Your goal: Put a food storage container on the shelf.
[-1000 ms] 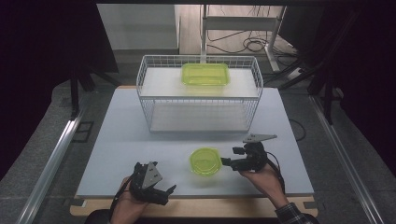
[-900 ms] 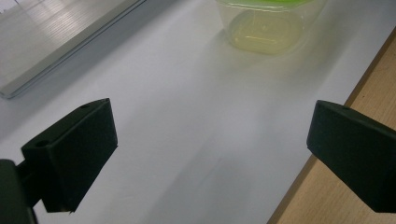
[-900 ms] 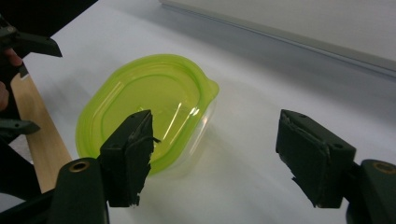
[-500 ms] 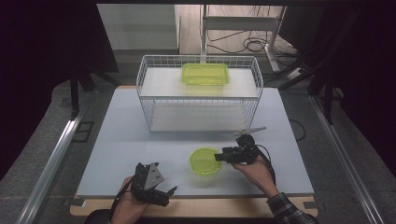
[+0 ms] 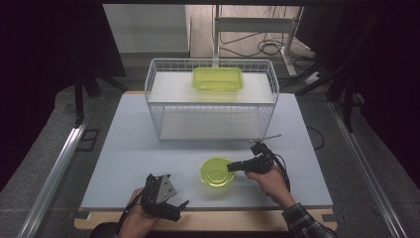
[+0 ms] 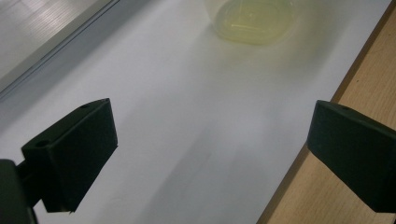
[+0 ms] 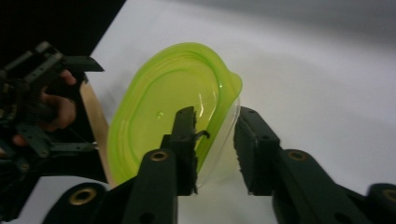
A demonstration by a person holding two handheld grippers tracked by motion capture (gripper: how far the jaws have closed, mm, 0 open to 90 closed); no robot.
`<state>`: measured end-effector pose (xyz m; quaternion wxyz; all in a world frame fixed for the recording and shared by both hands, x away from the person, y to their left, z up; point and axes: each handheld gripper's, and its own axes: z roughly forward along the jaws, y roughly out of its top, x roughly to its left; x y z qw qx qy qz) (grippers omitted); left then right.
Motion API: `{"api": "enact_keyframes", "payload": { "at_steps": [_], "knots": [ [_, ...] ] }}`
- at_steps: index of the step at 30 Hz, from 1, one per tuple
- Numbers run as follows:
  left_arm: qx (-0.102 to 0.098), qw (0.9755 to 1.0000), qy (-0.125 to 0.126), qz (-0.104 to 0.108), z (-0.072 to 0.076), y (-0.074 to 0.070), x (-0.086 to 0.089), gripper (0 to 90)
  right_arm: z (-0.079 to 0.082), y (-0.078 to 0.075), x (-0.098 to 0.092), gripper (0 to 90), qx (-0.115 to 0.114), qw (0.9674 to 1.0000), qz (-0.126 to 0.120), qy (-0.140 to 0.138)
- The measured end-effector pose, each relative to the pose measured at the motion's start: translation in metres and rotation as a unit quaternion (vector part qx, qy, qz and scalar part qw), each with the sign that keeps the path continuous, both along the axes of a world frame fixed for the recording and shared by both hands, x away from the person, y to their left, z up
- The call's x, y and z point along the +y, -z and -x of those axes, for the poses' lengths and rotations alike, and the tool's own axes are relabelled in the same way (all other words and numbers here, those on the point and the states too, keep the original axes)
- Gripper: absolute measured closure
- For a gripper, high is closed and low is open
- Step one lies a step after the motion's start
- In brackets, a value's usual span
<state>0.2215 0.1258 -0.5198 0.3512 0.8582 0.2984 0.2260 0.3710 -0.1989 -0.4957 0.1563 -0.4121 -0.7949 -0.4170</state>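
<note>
At the left of the high view my left gripper sits at the near edge of the table, held in a hand over the wooden lip. In the left gripper view its 2 jaws stand wide apart with nothing between them, just bare white surface and the wooden edge, and the bowl shows blurred farther off.

Toward the middle, the green bowl rests on the table near the front, well apart from the wire basket behind it. A green tray lies on top of the basket.

At the right, my right gripper reaches the bowl's right rim. In the right gripper view its jaws have just been closing, 1 inside the bowl and 1 outside, with the rim wall between them. I cannot tell whether both pads press on it.
</note>
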Motion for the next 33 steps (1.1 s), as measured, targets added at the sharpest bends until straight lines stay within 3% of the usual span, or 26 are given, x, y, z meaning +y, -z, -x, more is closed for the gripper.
{"api": "enact_keyframes", "payload": {
  "at_steps": [6, 10, 18, 23, 33],
  "knots": [
    [0.0, 1.0, 0.0, 0.0, 0.0, 0.0, 0.0, 1.9, 0.003, -0.004, 0.004, 81.0, 0.019, 0.9995, -0.023, -0.011],
    [-0.001, 1.0, 0.001, -0.001, 0.0, 0.0, 0.0, 1.9, 0.007, -0.009, 0.007, 81.2, 0.007, 0.9997, -0.017, -0.016],
    [-0.006, 0.9999, -0.004, 0.011, 0.0, -0.002, 0.002, 1.6, 0.008, -0.02, 0.003, 81.3, -0.002, 0.999, -0.043, -0.008],
    [-0.005, 0.9998, -0.009, 0.017, -0.001, -0.002, 0.003, 1.0, 0.008, -0.031, -0.002, 81.2, -0.02, 0.9979, -0.062, 0.005],
    [-0.002, 0.9999, -0.007, 0.012, -0.001, -0.001, 0.001, 0.9, 0.005, -0.056, -0.007, 81.2, -0.048, 0.9954, -0.08, 0.02]
  ]
}}
